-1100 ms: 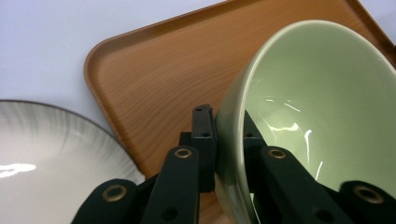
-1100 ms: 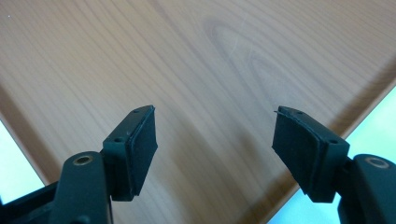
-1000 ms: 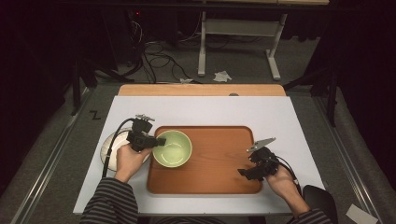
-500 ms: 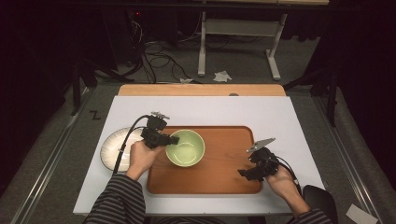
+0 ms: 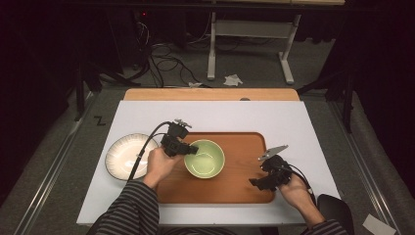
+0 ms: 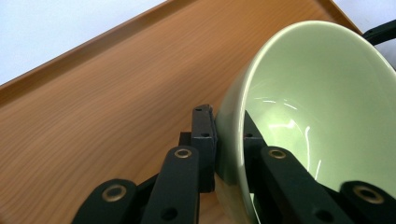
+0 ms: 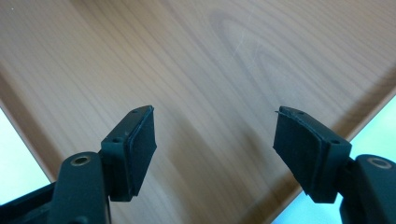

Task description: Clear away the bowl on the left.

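One green bowl (image 5: 204, 158), one white plate (image 5: 126, 155), one wooden tray (image 5: 244, 169), two grippers

Your high view looks forward and down over the table (image 5: 293, 122), while both gripper views sit close above the same wooden tray (image 5: 244, 147), facing its surface.

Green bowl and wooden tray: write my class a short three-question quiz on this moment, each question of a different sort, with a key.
1. True or false: the left gripper is shut on the rim of the green bowl.
2. Multiple choice: the white plate lies
A. on the wooden tray
B. on the white table, left of the tray
C. inside the bowl
3. Fill in: the right gripper hovers over the tray with its jaws ____.

Key: 1 true; 2 B; 3 open, holding nothing.
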Tool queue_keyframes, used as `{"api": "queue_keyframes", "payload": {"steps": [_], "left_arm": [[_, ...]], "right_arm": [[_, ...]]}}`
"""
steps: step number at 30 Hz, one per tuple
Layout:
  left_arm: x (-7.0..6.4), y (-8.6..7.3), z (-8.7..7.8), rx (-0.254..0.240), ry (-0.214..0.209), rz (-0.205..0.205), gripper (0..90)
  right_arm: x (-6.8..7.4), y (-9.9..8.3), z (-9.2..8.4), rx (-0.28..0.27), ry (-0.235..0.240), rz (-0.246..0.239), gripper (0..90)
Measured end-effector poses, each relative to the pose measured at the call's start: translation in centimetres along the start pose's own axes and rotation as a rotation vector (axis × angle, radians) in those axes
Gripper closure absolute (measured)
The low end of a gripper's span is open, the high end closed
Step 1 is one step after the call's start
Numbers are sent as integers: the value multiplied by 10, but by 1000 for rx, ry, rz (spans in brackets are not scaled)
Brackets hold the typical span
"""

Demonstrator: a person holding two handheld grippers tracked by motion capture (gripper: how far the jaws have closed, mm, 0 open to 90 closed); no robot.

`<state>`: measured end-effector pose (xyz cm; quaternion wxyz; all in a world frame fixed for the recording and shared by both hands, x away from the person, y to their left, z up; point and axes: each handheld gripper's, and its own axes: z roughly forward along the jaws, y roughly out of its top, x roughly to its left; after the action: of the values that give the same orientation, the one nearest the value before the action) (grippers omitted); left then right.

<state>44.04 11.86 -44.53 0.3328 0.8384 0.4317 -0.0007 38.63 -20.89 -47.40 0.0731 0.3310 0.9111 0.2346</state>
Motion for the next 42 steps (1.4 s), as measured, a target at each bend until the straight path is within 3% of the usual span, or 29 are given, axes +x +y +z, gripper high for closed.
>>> {"api": "queue_keyframes", "payload": {"steps": [6,14,30,34,36,37,42], "left_arm": [[-8,7,18,36,-5,27,828],[-10,14,36,47,-11,13,826],[-1,8,44,52,-11,-14,820],[3,8,44,52,-39,-40,742],[2,7,43,49,-21,-29,685],[1,7,42,47,-15,-26,612],[1,8,34,17,-12,-20,525]], "right_arm": [[1,0,-1,-6,3,10,310],[0,0,0,2,5,-5,307],[2,0,1,7,20,-19,292],[2,0,1,7,21,-18,291],[2,0,1,12,20,-14,290],[3,0,1,16,22,-19,283],[3,0,2,17,28,-17,282]]}}
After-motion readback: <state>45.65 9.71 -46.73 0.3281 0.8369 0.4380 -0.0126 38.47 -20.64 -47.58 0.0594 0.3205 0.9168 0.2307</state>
